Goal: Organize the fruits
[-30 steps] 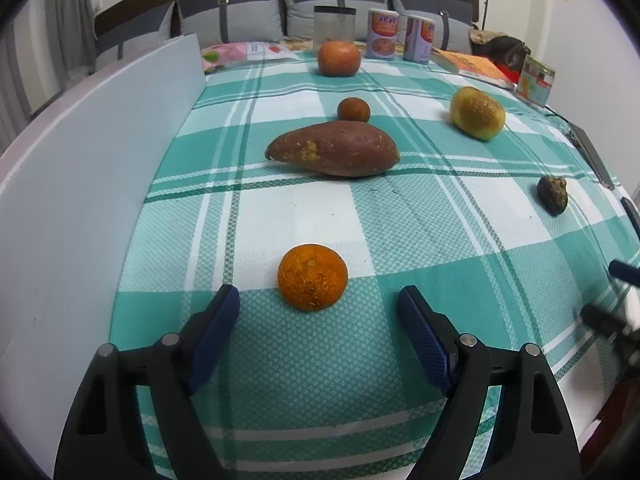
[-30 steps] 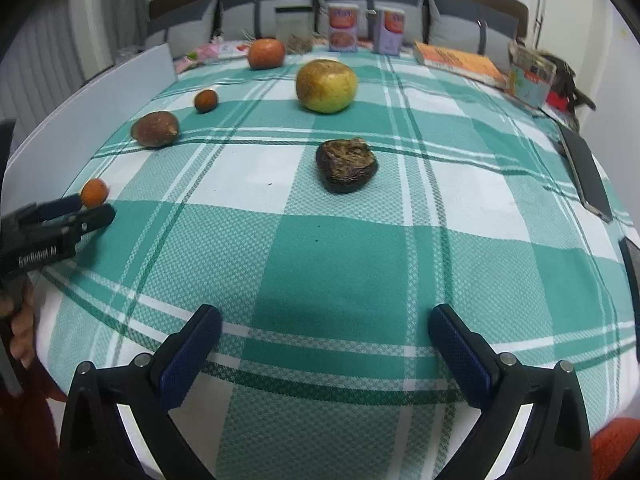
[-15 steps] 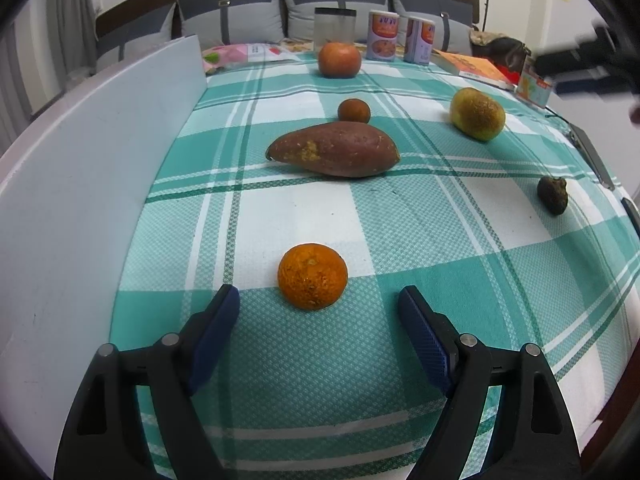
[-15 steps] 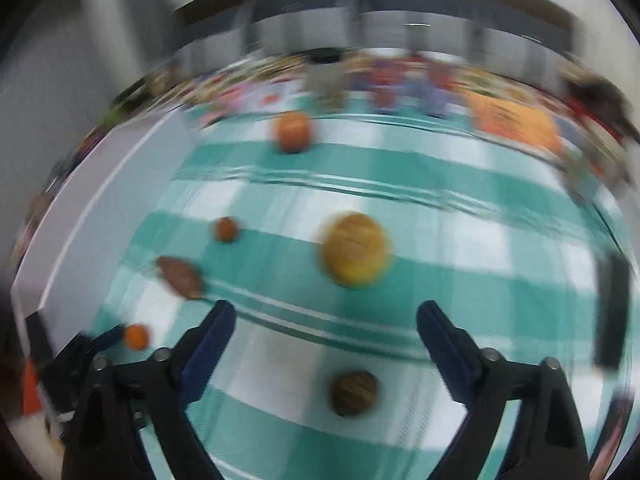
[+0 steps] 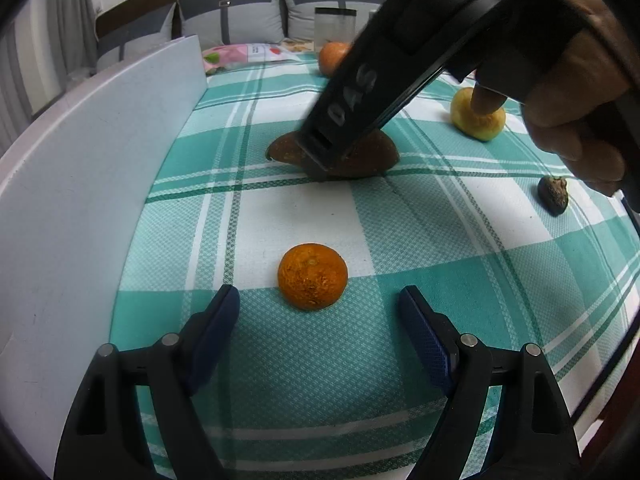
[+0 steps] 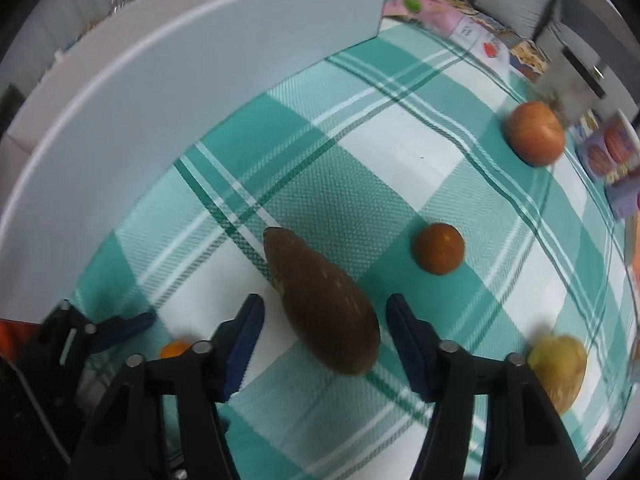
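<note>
While the left claw [image 5: 318,308] waited, spread wide, just short of the orange [image 5: 312,276], the right claw [image 6: 322,328] straddled the sweet potato [image 6: 320,300] on the surface [image 6: 360,168] — fingers apart, not yet gripping; closing on it seemed next.

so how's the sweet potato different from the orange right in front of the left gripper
The sweet potato is long, tapered and dull brown; the orange is round, bright and pitted. The sweet potato lies between the open fingers of the right gripper, while the orange sits just ahead of the left gripper, outside its open fingers. The sweet potato is clearly bigger. Both rest ungripped on the checked cloth.
</note>
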A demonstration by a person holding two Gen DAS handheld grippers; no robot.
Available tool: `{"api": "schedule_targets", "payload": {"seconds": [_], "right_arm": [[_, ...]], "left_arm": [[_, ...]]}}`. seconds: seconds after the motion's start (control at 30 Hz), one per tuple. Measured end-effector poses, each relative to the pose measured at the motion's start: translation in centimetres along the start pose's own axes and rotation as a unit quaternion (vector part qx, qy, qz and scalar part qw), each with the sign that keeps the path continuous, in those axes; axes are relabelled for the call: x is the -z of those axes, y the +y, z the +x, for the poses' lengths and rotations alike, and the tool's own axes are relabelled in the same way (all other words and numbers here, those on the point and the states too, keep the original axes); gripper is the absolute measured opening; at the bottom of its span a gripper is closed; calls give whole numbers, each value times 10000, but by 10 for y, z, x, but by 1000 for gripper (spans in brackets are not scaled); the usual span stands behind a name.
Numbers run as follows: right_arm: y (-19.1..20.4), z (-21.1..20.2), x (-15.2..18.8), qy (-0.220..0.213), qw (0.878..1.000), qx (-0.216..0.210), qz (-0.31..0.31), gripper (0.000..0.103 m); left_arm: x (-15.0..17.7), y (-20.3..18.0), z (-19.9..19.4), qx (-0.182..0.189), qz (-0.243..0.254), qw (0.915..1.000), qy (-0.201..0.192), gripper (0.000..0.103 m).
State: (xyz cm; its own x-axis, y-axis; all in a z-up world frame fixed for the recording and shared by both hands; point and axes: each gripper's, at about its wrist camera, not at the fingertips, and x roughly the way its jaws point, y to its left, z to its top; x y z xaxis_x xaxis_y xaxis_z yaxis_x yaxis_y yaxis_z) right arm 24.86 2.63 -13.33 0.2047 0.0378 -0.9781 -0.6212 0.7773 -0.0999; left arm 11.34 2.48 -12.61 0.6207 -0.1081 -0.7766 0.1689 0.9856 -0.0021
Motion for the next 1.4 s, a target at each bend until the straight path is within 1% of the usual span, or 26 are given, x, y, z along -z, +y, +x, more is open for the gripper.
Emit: {"api": "schedule_targets", "payload": {"seconds": [0.07,0.17,0.27,0.3,0.4,0.43,0.47,0.53,0.57,0.6,0.63,0.67,0.7,0.73,0.83,0.87,0.93,1.0,1.13,1.4], "right_arm": [[-5,-2,2,17,9998,-56,168,49],[-19,-10,14,119,9977,-249,618,49],[-41,-19,48,312,9898,-424,1322,49],[-50,-22,68,383,9838,-518,1671,49],[-64,-28,117,490,9686,-704,2335,49],[-65,-30,137,465,9622,-807,2557,49],[-66,-34,150,397,9569,-928,2723,49],[-65,-40,179,283,9408,-1292,3122,49],[-64,-43,190,218,9351,-1388,3255,50],[-64,-47,200,124,9297,-1433,3390,53],[-63,-53,210,-32,9262,-1421,3493,60],[-62,-58,216,-165,9253,-1379,3529,64],[-59,-67,224,-373,9245,-1282,3569,64],[-61,-70,226,-491,9242,-1219,3586,66],[-51,-84,239,-910,9252,-841,3586,69],[-48,-87,245,-976,9254,-757,3582,69],[-42,-85,248,-1015,9245,-723,3603,69],[-35,-82,255,-945,9251,-730,3604,69],[-27,-76,258,-888,9278,-603,3572,69],[-19,-71,263,-914,9277,-508,3583,69]], "left_arm": [[0,0,0,0,1,10000,-1,84],[0,0,0,3,-2,10000,0,84],[0,1,0,60,-12,10000,42,84],[-1,2,0,93,-15,9999,93,84],[-6,2,-1,161,27,9992,365,84],[-7,2,-1,192,30,9987,475,84],[-9,2,-2,245,26,9979,600,84],[-10,3,-5,461,-23,9955,830,84],[-10,3,-8,604,-50,9934,974,84],[-9,3,-8,657,-44,9924,1044,84],[-8,2,-11,677,-15,9909,1164,84],[-8,2,-12,637,4,9905,1216,84],[-6,1,-16,530,30,9904,1274,84],[-5,0,-19,455,44,9907,1285,84],[-2,-3,-29,163,108,9923,1226,84],[-1,-5,-32,78,148,9928,1186,84],[-2,-9,-37,-47,237,9937,1092,84],[-3,-11,-42,-115,294,9945,1003,84],[-3,-11,-49,-158,340,9952,908,84],[-1,-10,-54,-266,360,9957,812,84]]}}
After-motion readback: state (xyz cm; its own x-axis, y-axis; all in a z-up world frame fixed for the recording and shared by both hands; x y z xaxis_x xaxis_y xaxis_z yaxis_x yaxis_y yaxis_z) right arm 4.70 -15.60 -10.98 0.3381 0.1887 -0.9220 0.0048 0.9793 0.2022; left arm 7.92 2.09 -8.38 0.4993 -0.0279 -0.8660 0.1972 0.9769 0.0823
